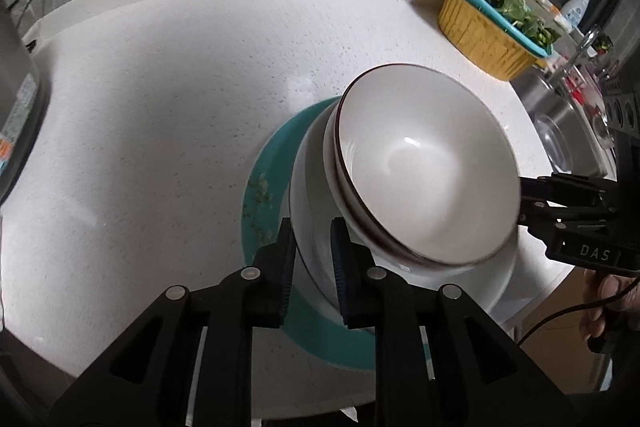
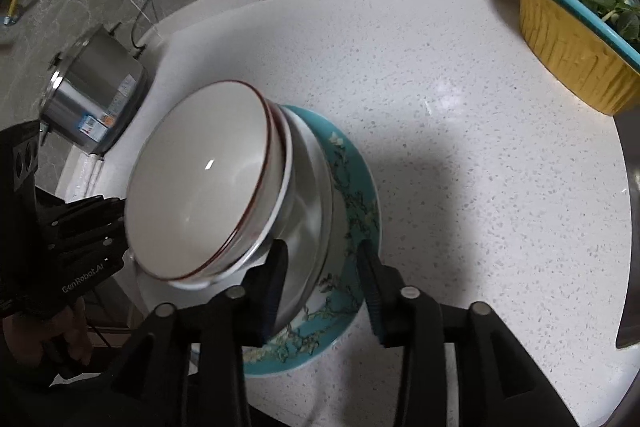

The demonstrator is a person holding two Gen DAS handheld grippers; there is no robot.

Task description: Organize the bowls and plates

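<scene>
Stack status: two white ceramic bowls with brown rims (image 1: 424, 167) sit nested inside a larger white bowl (image 1: 316, 227), all on a teal round plate with a blossom print (image 1: 260, 195). The stack stands on the speckled white counter (image 1: 140, 127). Judged nearly done: all the dishes in view are gathered into one pile; only release and withdrawal seem left.

Left view, left to right: the left claw (image 1: 310, 263) has its pads set narrowly apart, straddling the larger bowl's rim; whether they press it cannot be told. Ahead and to its right, the right claw's fingers come in at the far side of the stack. Beyond that, a yellow basket with a teal strainer of green leaves (image 1: 480, 31), bottles and a steel sink (image 1: 560, 123), the last two seen only here.

Right view: far left of the right claw (image 2: 324, 287), a steel pot (image 2: 96, 99), shown clearly here only. This claw stands spread, the plate's and large bowl's edges between the fingers, untouched. The blossom print reads plainly here.
</scene>
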